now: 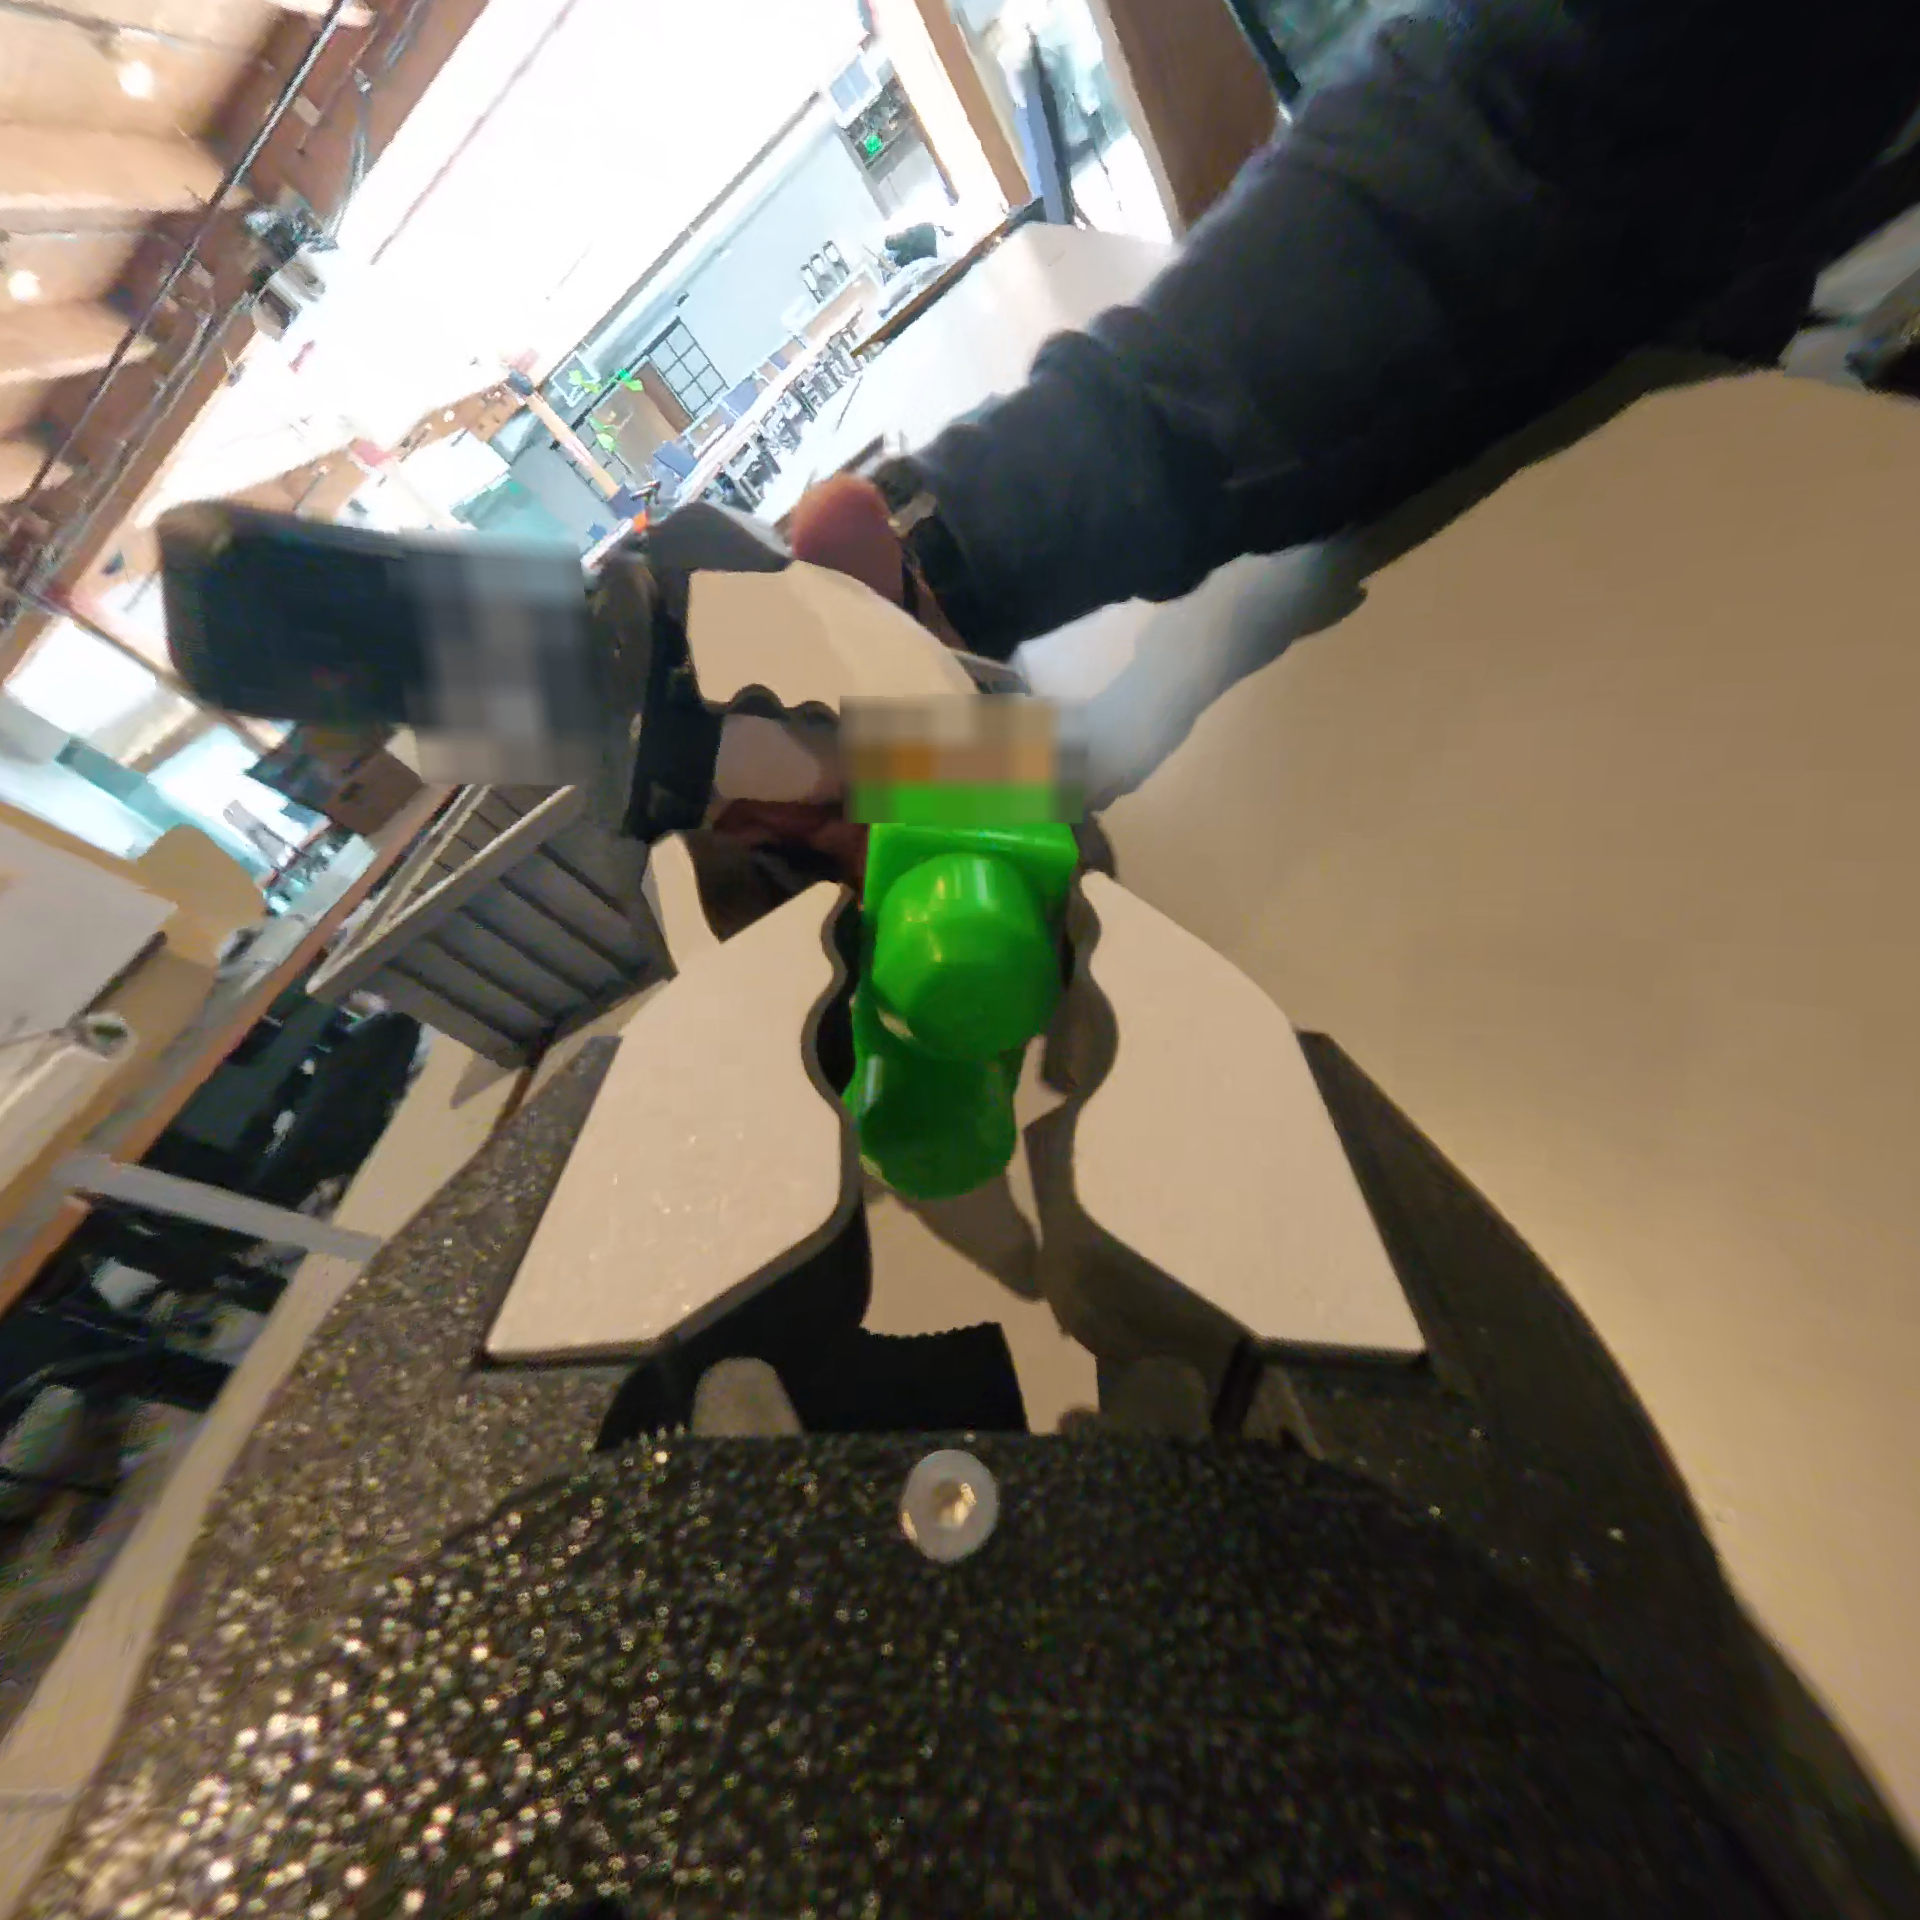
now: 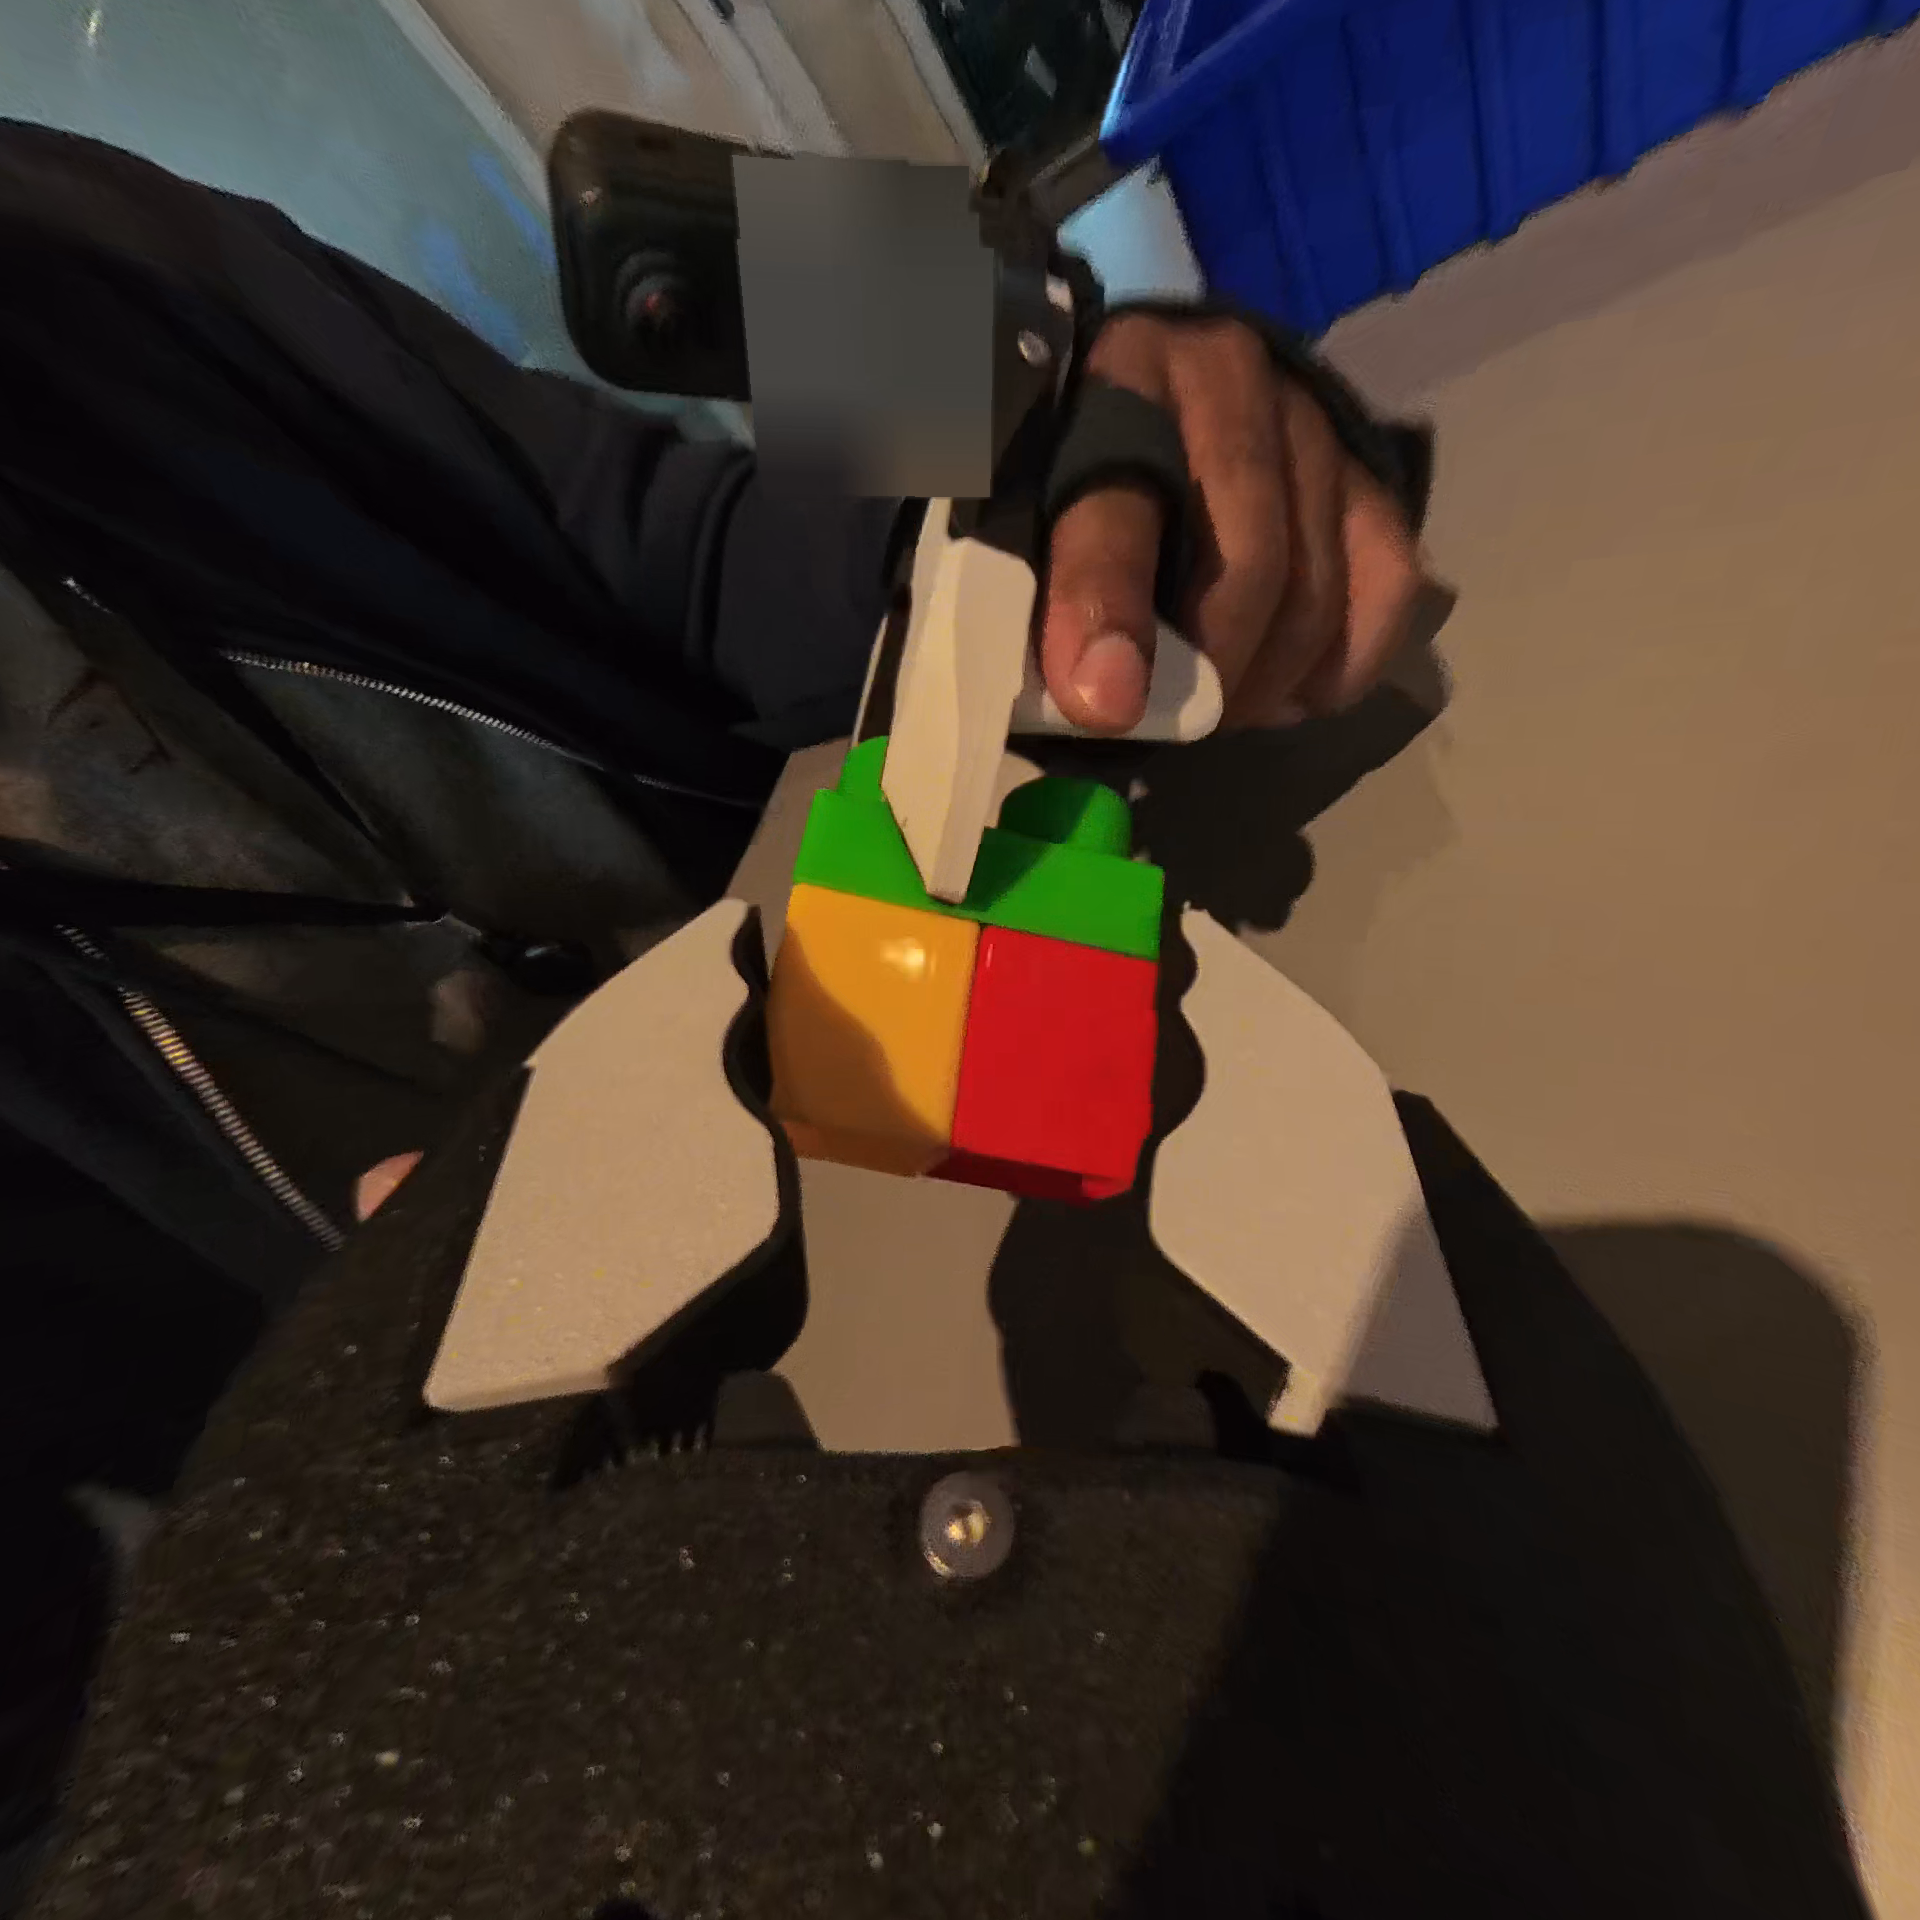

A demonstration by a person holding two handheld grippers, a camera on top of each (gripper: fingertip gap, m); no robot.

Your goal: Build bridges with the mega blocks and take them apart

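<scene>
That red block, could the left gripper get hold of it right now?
Probably not. The left gripper is shut on the green block, and the red block below sits clamped beside the yellow block in the right gripper.

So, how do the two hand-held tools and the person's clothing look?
Each tool, left and right, has two white flat fingers with wavy inner edges, on a black speckled body with one silver screw. The person wears a dark sleeve and a zippered dark jacket.

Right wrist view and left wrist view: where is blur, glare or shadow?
Right wrist view: the hand and blue bin are smeared, and a dark shadow lies on the table. Left wrist view: windows are blown out; the green block is fairly sharp.
</scene>
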